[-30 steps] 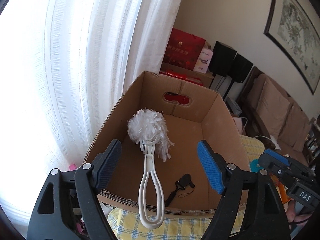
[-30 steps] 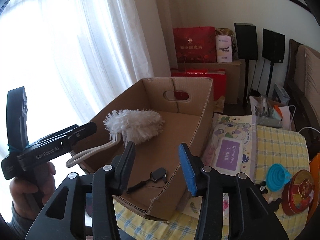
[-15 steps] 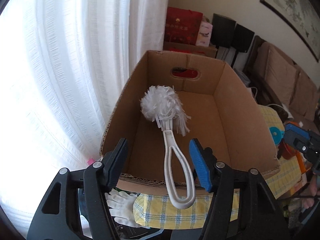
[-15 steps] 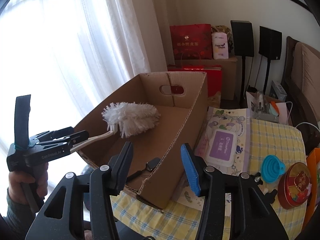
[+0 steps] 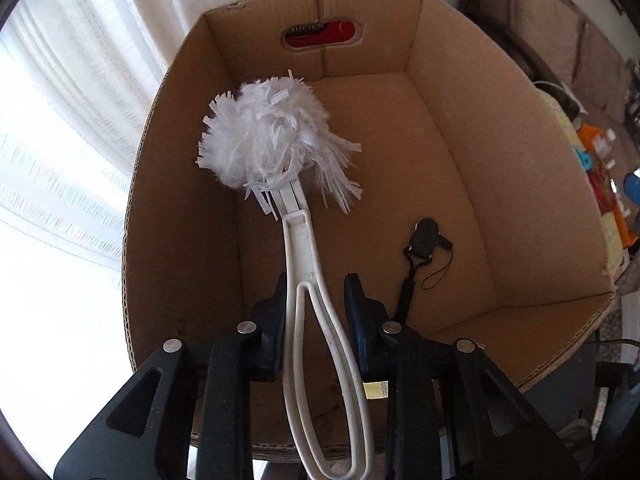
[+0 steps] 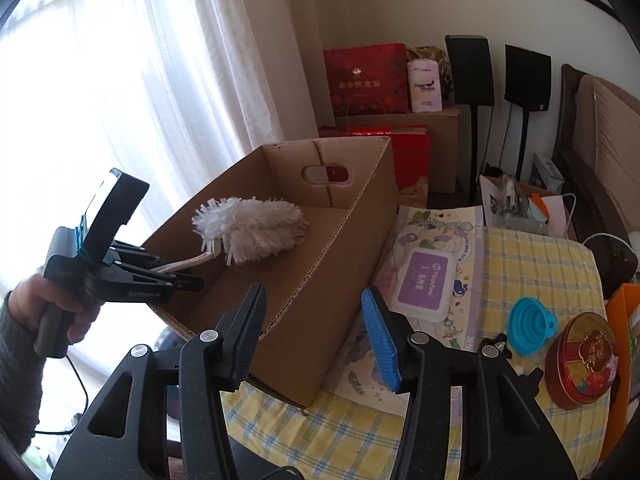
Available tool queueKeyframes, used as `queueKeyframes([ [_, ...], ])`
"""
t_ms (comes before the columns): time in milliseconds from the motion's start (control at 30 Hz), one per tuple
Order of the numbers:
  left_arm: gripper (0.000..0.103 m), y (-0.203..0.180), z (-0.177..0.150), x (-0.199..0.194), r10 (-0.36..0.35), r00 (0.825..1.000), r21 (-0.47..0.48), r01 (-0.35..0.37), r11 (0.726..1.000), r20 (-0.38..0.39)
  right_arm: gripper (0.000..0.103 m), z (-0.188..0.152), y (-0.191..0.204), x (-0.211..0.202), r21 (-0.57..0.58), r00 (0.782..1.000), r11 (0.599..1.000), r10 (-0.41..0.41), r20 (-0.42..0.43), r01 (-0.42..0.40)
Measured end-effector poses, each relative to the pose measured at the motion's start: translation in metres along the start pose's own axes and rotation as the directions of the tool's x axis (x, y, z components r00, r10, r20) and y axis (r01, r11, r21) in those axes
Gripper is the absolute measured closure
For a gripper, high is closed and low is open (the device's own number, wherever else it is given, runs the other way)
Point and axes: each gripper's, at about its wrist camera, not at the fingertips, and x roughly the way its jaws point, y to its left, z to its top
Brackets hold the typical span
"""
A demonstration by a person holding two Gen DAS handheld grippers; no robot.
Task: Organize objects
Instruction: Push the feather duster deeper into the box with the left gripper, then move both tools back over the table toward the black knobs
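**Q:** What could go wrong here?

**A:** The left gripper [image 5: 316, 304] has its tongs pressed onto the thin looped handle of a white duster [image 5: 276, 136], holding it over the open cardboard box [image 5: 520, 216]. The fluffy head hangs far out in front of the grip, toward 12 o'clock, so the handle may pivot or slip between the pads. The head sits close to the box wall at 9 o'clock and could snag on it when lowered. If dropped carelessly, the handle might land on the small black strap gadget [image 5: 426, 236].

**Q:** What is in the box?

**A:** Only that black gadget, lying on the floor at about 3 o'clock from the duster handle. The duster is above the floor, not resting.

**Q:** And the other gripper?

**A:** The right gripper [image 6: 312, 332] has its tongs spread and holds nothing, near the box's outer corner. A wipes pack [image 6: 422, 282], blue funnel [image 6: 530, 326] and red tin [image 6: 582, 360] wait on the checked cloth [image 6: 536, 268] at its 2 o'clock.
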Motion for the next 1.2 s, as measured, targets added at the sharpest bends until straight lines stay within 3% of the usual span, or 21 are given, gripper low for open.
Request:
queueKeyframes([
  [233, 0.080, 0.007, 0.023, 0.017, 0.043, 0.998, -0.013, -0.043, 0.999, -0.054, 0.052, -0.003, 0.000, 0.000, -0.003, 1.000, 1.000, 0.001, -0.006, -0.001],
  [300, 0.078, 0.014, 0.027, 0.021, 0.086, 0.995, -0.054, -0.089, 0.995, -0.055, 0.052, -0.003, 0.000, -0.002, -0.004, 1.000, 1.000, -0.001, -0.004, 0.001],
  [400, 0.068, 0.020, 0.024, 0.009, 0.070, 0.998, -0.108, -0.070, 0.992, -0.001, 0.052, -0.004, -0.004, -0.007, 0.000, 1.000, 1.000, -0.009, 0.000, 0.009],
  [467, 0.039, 0.017, 0.019, -0.007, 0.051, 0.996, -0.128, -0.041, 0.991, 0.072, 0.052, -0.004, -0.008, -0.010, 0.005, 1.000, 1.000, -0.014, 0.003, 0.014],
  [533, 0.031, 0.011, 0.011, -0.025, 0.060, 0.986, -0.135, -0.039, 0.990, 0.153, 0.052, -0.003, -0.013, -0.012, 0.014, 1.000, 1.000, -0.021, 0.005, 0.021],
  [633, 0.031, -0.003, 0.002, -0.041, 0.032, 0.976, -0.121, -0.006, 0.993, 0.215, 0.051, -0.002, -0.019, -0.015, 0.028, 0.999, 0.999, -0.033, 0.009, 0.032],
  [700, 0.030, -0.011, 0.001, -0.049, 0.017, 0.968, -0.118, 0.013, 0.993, 0.252, 0.047, -0.002, -0.023, -0.018, 0.037, 0.999, 0.998, -0.044, 0.012, 0.043],
  [833, 0.016, -0.028, -0.005, -0.067, -0.009, 0.942, -0.116, 0.051, 0.992, 0.335, 0.026, -0.002, -0.030, -0.025, 0.051, 0.996, 0.995, -0.082, 0.028, 0.081],
  [933, 0.015, -0.036, -0.004, -0.076, -0.021, 0.925, -0.108, 0.067, 0.992, 0.378, 0.020, -0.002, -0.035, -0.033, 0.049, 0.993, 0.992, -0.116, 0.038, 0.114],
  [1033, 0.000, -0.052, -0.003, -0.087, -0.073, 0.911, -0.082, 0.116, 0.990, 0.405, 0.016, -0.003, -0.043, -0.040, 0.056, 0.990, 0.989, -0.136, 0.043, 0.134],
  [1200, 0.000, -0.081, -0.009, -0.104, -0.134, 0.885, -0.032, 0.166, 0.986, 0.446, 0.005, -0.006, -0.063, -0.053, 0.085, 0.985, 0.983, -0.166, 0.043, 0.162],
])
